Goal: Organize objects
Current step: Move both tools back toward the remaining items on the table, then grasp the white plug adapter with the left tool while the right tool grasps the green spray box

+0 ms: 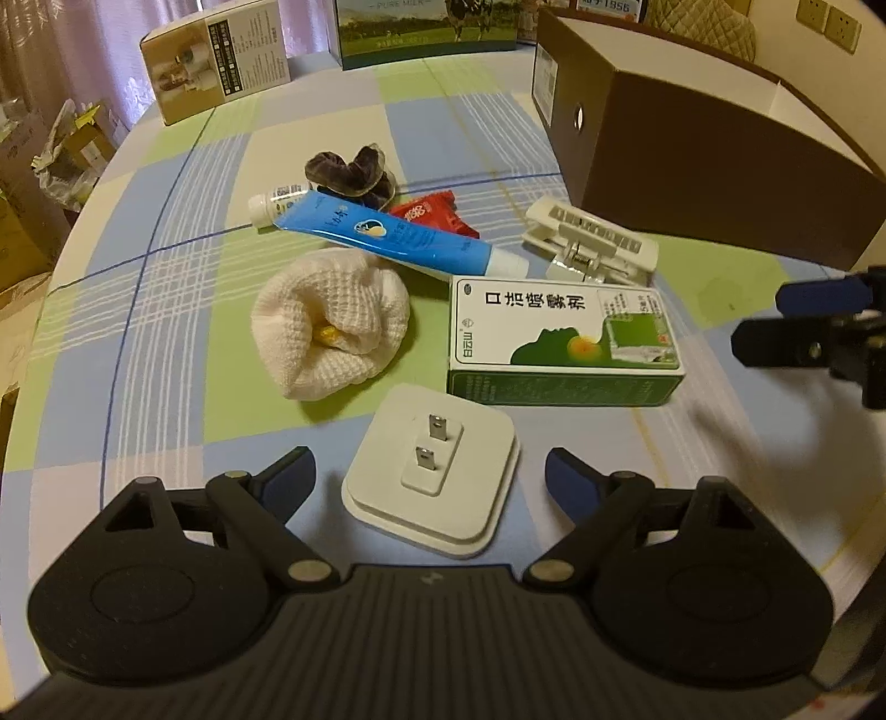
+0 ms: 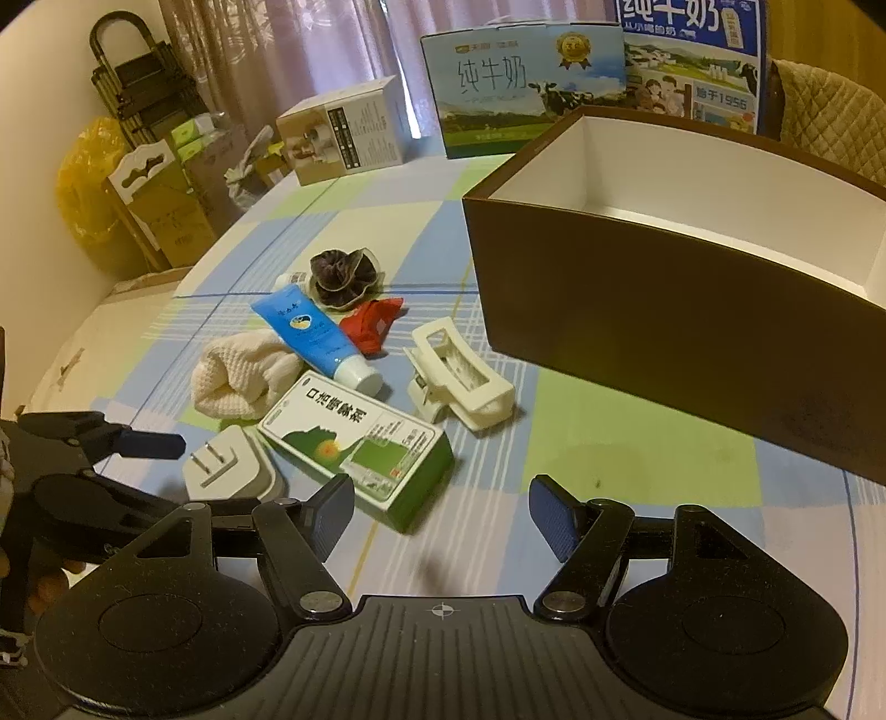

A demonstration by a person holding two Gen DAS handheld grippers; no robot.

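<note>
Both tongs are wide apart and grip nothing; the left gripper [image 1: 431, 471] sits around the white plug [image 1: 432, 487] — the right gripper [image 2: 441, 512] hangs near the green box [image 2: 357, 446]; the brown box [image 2: 664, 310] stands far right.

Two milk cartons [image 2: 526, 88] stand at the far edge of the checked surface [image 2: 637, 459]; a beige box [image 2: 346, 133] sits left of them, curtains [image 2: 277, 50] behind.

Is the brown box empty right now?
Apparently empty: the brown box shows only bare white walls and floor in the right wrist view, though its near floor is hidden.
</note>
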